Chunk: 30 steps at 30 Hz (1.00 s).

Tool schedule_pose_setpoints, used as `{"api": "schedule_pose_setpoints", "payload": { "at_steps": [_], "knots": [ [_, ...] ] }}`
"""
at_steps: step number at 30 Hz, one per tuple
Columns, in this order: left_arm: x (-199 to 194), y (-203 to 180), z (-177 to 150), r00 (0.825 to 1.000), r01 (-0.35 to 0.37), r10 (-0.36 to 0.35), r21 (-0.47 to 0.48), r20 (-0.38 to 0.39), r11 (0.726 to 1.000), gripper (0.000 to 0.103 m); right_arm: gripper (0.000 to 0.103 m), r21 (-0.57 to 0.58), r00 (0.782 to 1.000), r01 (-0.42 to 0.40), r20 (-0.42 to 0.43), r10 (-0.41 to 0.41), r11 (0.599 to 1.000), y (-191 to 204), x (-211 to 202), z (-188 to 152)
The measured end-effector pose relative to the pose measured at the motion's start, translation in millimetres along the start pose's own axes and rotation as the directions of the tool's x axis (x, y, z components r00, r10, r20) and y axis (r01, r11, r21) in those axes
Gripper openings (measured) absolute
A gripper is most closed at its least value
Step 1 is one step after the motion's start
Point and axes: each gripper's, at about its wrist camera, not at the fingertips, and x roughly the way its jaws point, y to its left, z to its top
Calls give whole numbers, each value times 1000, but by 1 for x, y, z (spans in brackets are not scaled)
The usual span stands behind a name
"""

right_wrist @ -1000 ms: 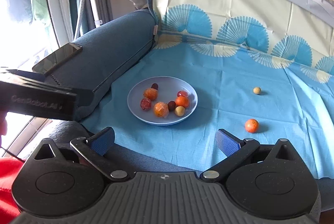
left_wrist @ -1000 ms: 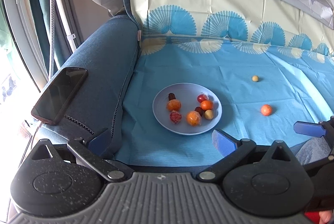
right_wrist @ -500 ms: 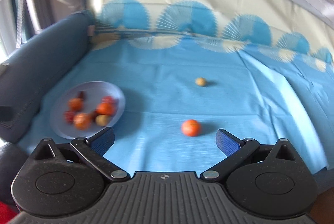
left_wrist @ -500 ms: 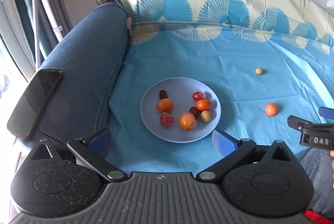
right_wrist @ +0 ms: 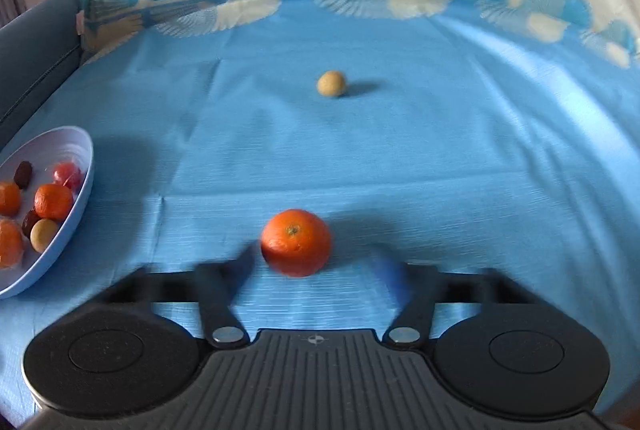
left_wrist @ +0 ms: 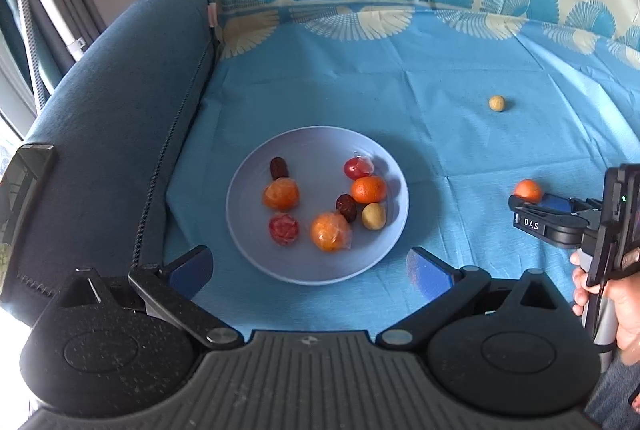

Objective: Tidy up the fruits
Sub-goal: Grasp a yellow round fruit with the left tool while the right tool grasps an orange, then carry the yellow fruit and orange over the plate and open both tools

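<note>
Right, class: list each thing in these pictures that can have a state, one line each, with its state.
Left tongs: open, empty, near the plate.
Right tongs: open around the loose orange, blurred.
Loose orange: on the cloth, ungripped.
Tan fruit: alone on the cloth.
Plate: holding eight fruits.

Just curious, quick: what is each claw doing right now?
Left gripper: open, empty.
Right gripper: open, fingers either side of the loose round orange tangerine, not gripping.

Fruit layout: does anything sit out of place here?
Yes. Two fruits lie loose on the blue cloth rather than on the plate: an orange between the open, motion-blurred fingers of the right gripper, and a small tan fruit farther back. Nothing looks spilled or damaged.
</note>
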Motion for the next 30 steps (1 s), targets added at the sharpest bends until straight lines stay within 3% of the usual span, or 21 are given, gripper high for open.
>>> {"api": "schedule_pose_setpoints", "payload": {
  "at_steps": [1,3,5,7,10,13,16,19,22,23,25,26,30],
  "knots": [
    [5,-4,4,1000,2,-2,8,-1,1000,103,39,-18,1000,9,27,-8,1000,0,0,-1],
    [15,-16,15,1000,11,-11,22,1,1000,103,38,-43,998,36,50,-34,998,-3,3,1],
    [26,-31,32,999,34,-34,33,19,999,103,38,9,991,113,72,-113,994,-17,8,8],
    [40,-53,54,996,65,-68,40,56,997,103,38,109,968,228,79,-237,968,-42,15,16],
    [72,-96,91,983,137,-144,62,116,989,103,38,264,914,375,57,-403,889,-82,25,26],
    [117,-147,126,968,207,-220,107,122,972,103,39,337,901,391,50,-431,857,-103,32,28],
    [171,-191,151,956,282,-290,137,35,949,103,40,313,891,413,55,-450,855,-99,36,24],
    [219,-220,164,962,274,-271,132,-38,953,103,40,321,889,413,58,-453,852,-99,37,22],
    [236,-230,169,962,271,-271,124,-22,954,101,40,322,886,419,59,-460,849,-98,38,23],
    [236,-229,169,958,286,-287,118,-9,951,95,40,322,885,421,59,-462,848,-98,37,24],
    [237,-232,172,947,321,-320,119,-32,939,26,40,324,884,422,59,-463,847,-98,38,25],
    [237,-234,172,944,329,-323,120,-62,937,27,41,326,884,422,59,-464,846,-98,38,25],
    [220,-228,166,949,316,-315,139,-28,939,27,40,324,882,424,64,-467,846,-98,38,24]
  ]
}}
